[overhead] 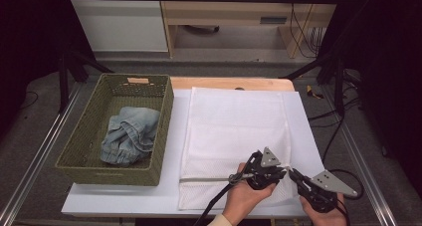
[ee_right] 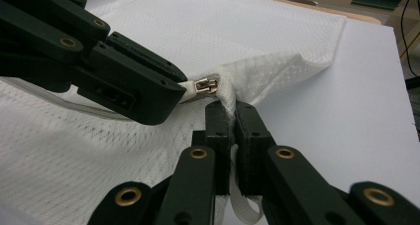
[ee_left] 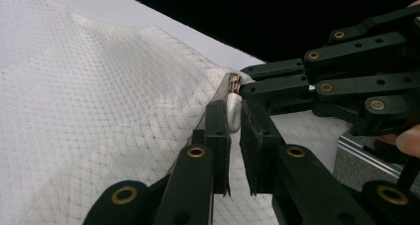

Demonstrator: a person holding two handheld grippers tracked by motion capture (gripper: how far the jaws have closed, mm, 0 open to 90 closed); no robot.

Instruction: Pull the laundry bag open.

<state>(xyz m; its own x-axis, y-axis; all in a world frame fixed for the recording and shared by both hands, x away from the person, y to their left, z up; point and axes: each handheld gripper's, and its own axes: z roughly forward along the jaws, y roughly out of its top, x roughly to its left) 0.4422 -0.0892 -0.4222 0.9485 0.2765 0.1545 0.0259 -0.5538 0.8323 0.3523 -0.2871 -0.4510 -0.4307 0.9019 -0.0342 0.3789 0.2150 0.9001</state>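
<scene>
One white mesh laundry bag [overhead: 234, 131] is laid flat on the white table [overhead: 124, 198], and one woven basket [overhead: 84, 151] is set just to its left, with one bundle of blue denim [overhead: 128, 135] inside. Two grippers are counted, both at the bag's near right corner.

The left gripper [ee_left: 235, 136] is seen with its jaws closed on the white zipper pull [ee_left: 233, 112]; no gap is seen between the pads and the pull. One gold zipper slider [ee_right: 206, 85] is seen at the tip of that gripper in the right gripper view. The right gripper [ee_right: 232, 117] is clenched on a raised fold of the bag's mesh just beside the slider, and a white strap [ee_right: 242, 212] is seen hanging below its jaws.

The bag's near right corner is lifted off the table, while its far edge is spread close to the table's far edge. A bare strip of table is left to the right of the bag, and a wider bare patch in front of the basket.
</scene>
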